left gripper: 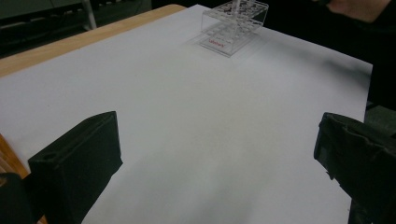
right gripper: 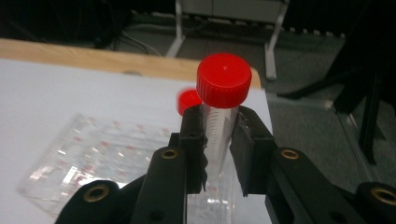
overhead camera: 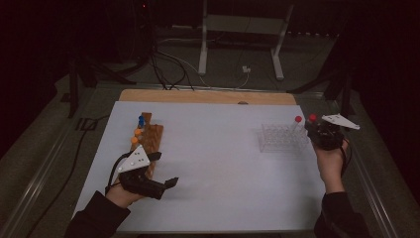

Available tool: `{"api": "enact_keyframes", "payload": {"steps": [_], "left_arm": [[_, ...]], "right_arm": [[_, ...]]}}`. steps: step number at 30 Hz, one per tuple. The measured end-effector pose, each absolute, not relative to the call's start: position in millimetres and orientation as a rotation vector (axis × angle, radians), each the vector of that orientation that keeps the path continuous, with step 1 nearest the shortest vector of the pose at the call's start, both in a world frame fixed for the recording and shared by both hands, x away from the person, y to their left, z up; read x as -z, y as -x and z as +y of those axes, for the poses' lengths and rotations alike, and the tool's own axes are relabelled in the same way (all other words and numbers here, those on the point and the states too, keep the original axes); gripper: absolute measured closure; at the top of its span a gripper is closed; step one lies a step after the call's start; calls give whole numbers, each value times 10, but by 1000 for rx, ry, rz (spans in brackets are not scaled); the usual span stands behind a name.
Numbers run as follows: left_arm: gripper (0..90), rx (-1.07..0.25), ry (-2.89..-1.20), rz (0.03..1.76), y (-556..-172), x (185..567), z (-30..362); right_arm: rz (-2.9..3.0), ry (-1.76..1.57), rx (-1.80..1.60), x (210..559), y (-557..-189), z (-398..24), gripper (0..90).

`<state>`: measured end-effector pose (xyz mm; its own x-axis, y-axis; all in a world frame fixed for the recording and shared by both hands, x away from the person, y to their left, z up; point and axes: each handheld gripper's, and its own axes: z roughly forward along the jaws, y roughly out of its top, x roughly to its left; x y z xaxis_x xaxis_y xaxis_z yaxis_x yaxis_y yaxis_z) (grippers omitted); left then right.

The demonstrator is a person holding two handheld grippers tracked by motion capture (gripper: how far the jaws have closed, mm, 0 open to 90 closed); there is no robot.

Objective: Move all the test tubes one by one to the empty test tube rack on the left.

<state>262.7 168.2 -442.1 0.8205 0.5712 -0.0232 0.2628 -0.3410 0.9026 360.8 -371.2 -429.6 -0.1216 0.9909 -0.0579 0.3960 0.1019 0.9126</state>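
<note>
Between the right tongs, clamped just under its cap, stands a clear plastic tube with a red screw cap, upright and pinched on its narrow graduated wall. Grip sits high, near the cap; the lower tube hangs free beneath the pads, so a knock on the rack could swing it or let it slide through.

Just below and to the left of these tongs lies the clear acrylic tube rack, with a second red-capped tube close behind the held one. Risk: catching that neighbour, or dragging the light rack across the white surface.

Left tongs stand wide, holding nothing, low over the surface beside a wooden stand of orange and blue pieces, well apart from the rack, so nothing steadies it.
</note>
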Motion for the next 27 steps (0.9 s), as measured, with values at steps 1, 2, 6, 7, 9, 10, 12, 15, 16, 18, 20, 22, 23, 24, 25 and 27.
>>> {"api": "enact_keyframes", "payload": {"steps": [1,2,6,7,9,10,12,15,16,18,20,22,23,24,25,27], "left_arm": [[15,-352,-1932,621,-2628,4413,1672],[15,-357,-1937,616,-2631,4401,1662],[15,-353,-1941,596,-2640,4349,1603],[15,-340,-1936,594,-2643,4335,1588],[16,-338,-1936,587,-2650,4310,1553],[16,-337,-1939,582,-2653,4297,1536],[16,-331,-1942,573,-2663,4276,1502],[16,-322,-1950,563,-2686,4247,1445],[16,-320,-1950,561,-2692,4239,1422],[16,-298,-1949,551,-2713,4221,1380],[26,-296,-1949,556,-2733,4212,1344],[42,-290,-1954,548,-2758,4211,1293],[49,-287,-1958,542,-2766,4211,1274],[52,-283,-1959,539,-2775,4214,1243],[52,-283,-1967,536,-2785,4213,1214],[62,-282,-1968,524,-2799,4209,1150]], "right_arm": [[1631,-1371,-1004,4248,-3577,-3691,746],[1638,-1354,-1015,4205,-3549,-3669,746],[1686,-1287,-1049,4101,-3438,-3508,746],[1698,-1271,-1061,4087,-3412,-3458,746],[1732,-1238,-1090,4071,-3362,-3351,746],[1753,-1223,-1103,4068,-3338,-3291,746],[1797,-1184,-1121,4074,-3292,-3163,746],[1872,-1118,-1154,4095,-3211,-2942,746],[1890,-1106,-1161,4101,-3193,-2888,746],[1940,-1065,-1178,4121,-3139,-2745,746],[1989,-1018,-1189,4147,-3076,-2602,746],[2032,-973,-1205,4179,-3015,-2466,746],[2061,-950,-1212,4198,-2983,-2388,746],[2073,-935,-1219,4209,-2964,-2344,746],[2092,-919,-1226,4222,-2939,-2288,746],[2130,-891,-1244,4250,-2899,-2186,746]]}}
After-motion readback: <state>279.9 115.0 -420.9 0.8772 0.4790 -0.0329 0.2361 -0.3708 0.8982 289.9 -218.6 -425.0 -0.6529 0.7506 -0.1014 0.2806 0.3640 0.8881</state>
